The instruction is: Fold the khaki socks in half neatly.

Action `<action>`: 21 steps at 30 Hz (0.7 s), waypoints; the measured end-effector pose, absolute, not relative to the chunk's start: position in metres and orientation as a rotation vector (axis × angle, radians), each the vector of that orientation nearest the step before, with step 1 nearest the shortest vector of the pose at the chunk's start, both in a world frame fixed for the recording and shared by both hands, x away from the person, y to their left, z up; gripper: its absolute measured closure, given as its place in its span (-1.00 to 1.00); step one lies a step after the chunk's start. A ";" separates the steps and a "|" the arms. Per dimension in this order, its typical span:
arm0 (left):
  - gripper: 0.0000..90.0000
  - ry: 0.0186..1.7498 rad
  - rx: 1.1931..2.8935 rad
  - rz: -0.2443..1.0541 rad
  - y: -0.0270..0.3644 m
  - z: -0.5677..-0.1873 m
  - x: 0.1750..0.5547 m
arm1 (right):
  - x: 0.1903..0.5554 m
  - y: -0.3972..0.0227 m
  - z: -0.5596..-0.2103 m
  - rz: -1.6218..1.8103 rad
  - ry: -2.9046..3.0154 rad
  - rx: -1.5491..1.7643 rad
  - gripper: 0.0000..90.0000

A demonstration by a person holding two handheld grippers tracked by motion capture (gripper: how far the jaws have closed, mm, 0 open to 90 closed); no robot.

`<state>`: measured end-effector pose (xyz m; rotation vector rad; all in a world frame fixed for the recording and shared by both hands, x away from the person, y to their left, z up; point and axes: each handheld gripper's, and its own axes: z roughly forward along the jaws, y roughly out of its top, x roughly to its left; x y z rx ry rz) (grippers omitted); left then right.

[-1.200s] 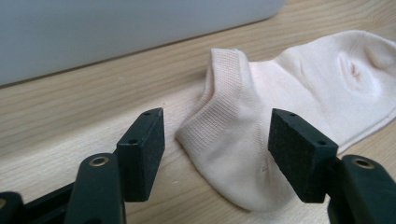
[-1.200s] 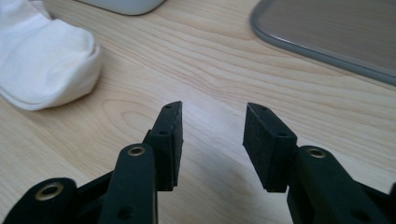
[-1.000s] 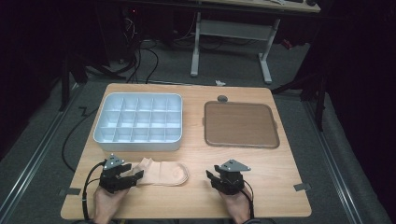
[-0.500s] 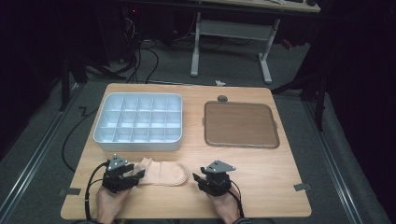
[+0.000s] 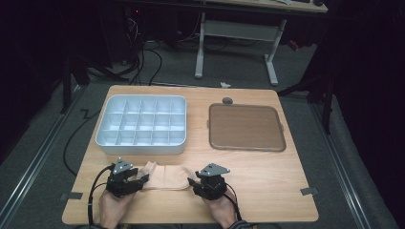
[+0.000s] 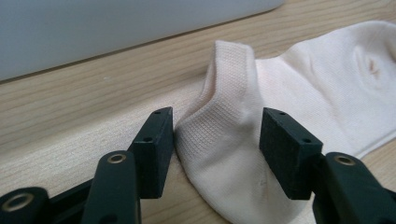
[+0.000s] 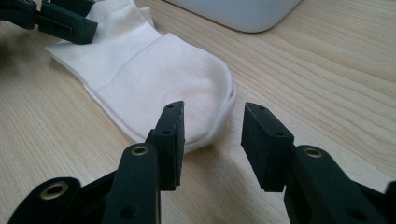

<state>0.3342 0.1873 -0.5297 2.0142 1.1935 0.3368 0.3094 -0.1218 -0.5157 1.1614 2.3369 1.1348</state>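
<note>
The left gripper (image 6: 215,140), its jaws having just narrowed, stood astride the raised cuff of the pale sock (image 5: 167,175) lying at the table's (image 5: 267,191) near edge, one pad touching it, while the right gripper (image 7: 212,140) gaped at its toe, gripping nothing.

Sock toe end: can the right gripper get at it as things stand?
Probably yes. The right gripper has its jaws open right at the rounded end of the sock, with bare table around it and nothing between.
</note>
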 end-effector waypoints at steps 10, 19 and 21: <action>0.12 1.158 2.051 0.393 0.185 -0.530 0.330 | 0.318 -0.112 -0.526 1.046 2.376 1.163 0.59; 0.50 1.145 2.053 0.390 0.186 -0.530 0.330 | 0.316 -0.110 -0.526 0.997 2.395 1.133 0.87; 0.63 1.143 2.051 0.381 0.186 -0.530 0.331 | 0.316 -0.110 -0.526 1.000 2.395 1.136 0.89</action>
